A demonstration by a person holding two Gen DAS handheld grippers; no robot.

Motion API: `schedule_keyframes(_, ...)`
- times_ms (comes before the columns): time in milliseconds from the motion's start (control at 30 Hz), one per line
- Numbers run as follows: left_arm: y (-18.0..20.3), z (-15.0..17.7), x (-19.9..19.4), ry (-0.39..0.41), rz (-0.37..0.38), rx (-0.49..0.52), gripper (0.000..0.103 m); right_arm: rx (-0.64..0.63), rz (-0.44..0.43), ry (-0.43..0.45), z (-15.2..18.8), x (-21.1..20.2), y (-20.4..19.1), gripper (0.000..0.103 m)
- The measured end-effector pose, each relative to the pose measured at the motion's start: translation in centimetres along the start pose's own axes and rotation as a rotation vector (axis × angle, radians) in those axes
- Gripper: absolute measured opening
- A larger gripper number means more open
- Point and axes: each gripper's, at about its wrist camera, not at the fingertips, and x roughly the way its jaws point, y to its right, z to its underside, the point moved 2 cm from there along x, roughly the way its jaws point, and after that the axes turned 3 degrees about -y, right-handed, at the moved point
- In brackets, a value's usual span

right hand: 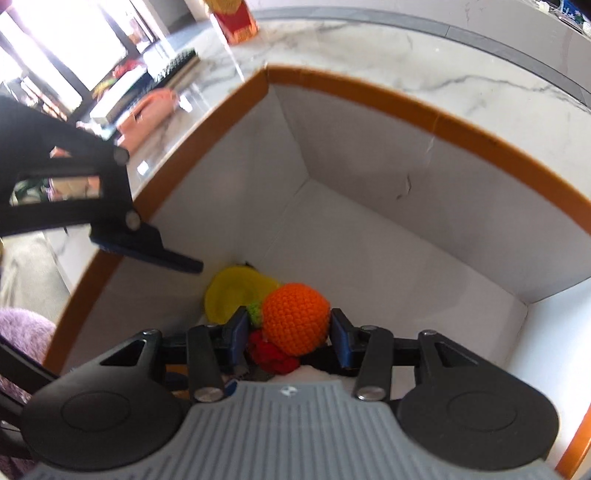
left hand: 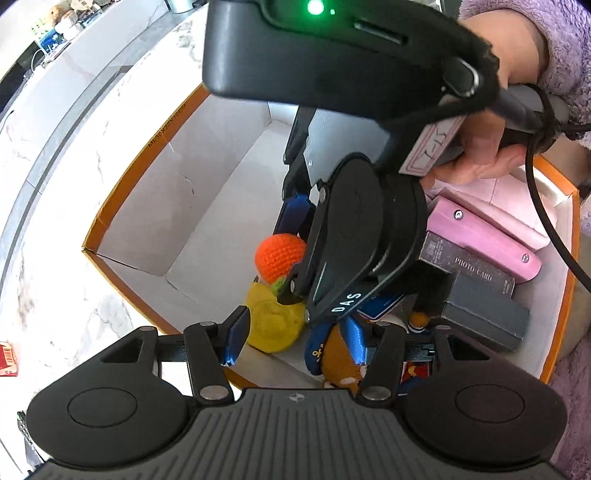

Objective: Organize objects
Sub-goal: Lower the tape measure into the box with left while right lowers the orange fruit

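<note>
An open box with an orange rim and white walls (left hand: 177,177) (right hand: 388,184) stands on a marble counter. My right gripper (right hand: 291,332) (left hand: 290,258) is shut on an orange crocheted ball (right hand: 295,317) (left hand: 279,256), low inside the box. Under the ball lie a yellow toy (right hand: 236,295) (left hand: 273,325) and a red crocheted piece (right hand: 273,354). My left gripper (left hand: 295,339) hangs open above the box's near side with nothing in it. One of its fingers (right hand: 162,254) shows at the left of the right wrist view.
The box's right part holds a pink case (left hand: 484,240), a dark "PHOTO CARD" box (left hand: 469,266), a grey box (left hand: 484,314) and a brown plush in a blue cap (left hand: 340,354). On the counter are a red carton (right hand: 236,18) and a pink pouch (right hand: 147,114).
</note>
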Motion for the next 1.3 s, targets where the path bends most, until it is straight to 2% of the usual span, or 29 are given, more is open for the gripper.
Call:
schedule_keyframes(300,1.8,1.0,-0.2,0.015,0.007,0.011,0.066,-0.101,0.005,-0.085,0.0,1.3,-0.6,0.048)
schedule_keyframes(467,2.4,1.5,-0.8,0.027,0.006,-0.002,0.067,-0.134,0.038,-0.071,0.1,0.9,-1.2,0.051)
schedule_keyframes(533,2.6,1.8,-1.2,0.038,0.004,-0.018,0.067,-0.134,0.04,-0.05,0.1,0.3,-1.3,0.056)
schedule_keyframes(667,3.0,2.4,-1.8,0.058,-0.001,-0.038,0.067,-0.134,0.041,-0.012,0.1,-1.1,-1.2,0.057)
schedule_keyframes(767,3.3,2.9,-2.2,0.073,0.001,-0.057,0.067,-0.131,0.038,0.014,0.1,-2.1,-1.0,0.048)
schedule_keyframes(800,3.4,3.0,-2.2,0.077,-0.001,-0.066,0.067,-0.131,0.035,0.017,0.2,-2.2,-1.0,0.036)
schedule_keyframes(833,3.6,3.2,-2.3,0.082,-0.003,-0.077,0.067,-0.13,0.047,0.017,-0.4,-2.1,-0.8,0.028)
schedule_keyframes(1000,4.5,3.8,-2.3,0.097,-0.014,-0.124,0.067,-0.126,0.053,0.018,-1.2,-2.2,-1.8,0.028)
schedule_keyframes(1067,4.9,4.2,-2.6,0.099,-0.012,-0.147,0.067,-0.132,0.061,0.025,0.5,-3.0,-1.5,0.027)
schedule_keyframes(1133,5.3,4.6,-3.3,0.115,-0.009,-0.173,0.067,-0.132,0.054,0.05,0.7,-2.5,-1.6,0.025)
schedule_keyframes(1267,6.7,5.5,-5.0,0.137,-0.033,-0.201,0.067,-0.124,0.057,0.111,1.6,-5.1,-2.0,0.026)
schedule_keyframes(1300,8.5,5.6,-5.6,0.143,-0.044,-0.204,0.067,-0.125,0.061,0.127,2.0,-6.0,-2.1,0.026)
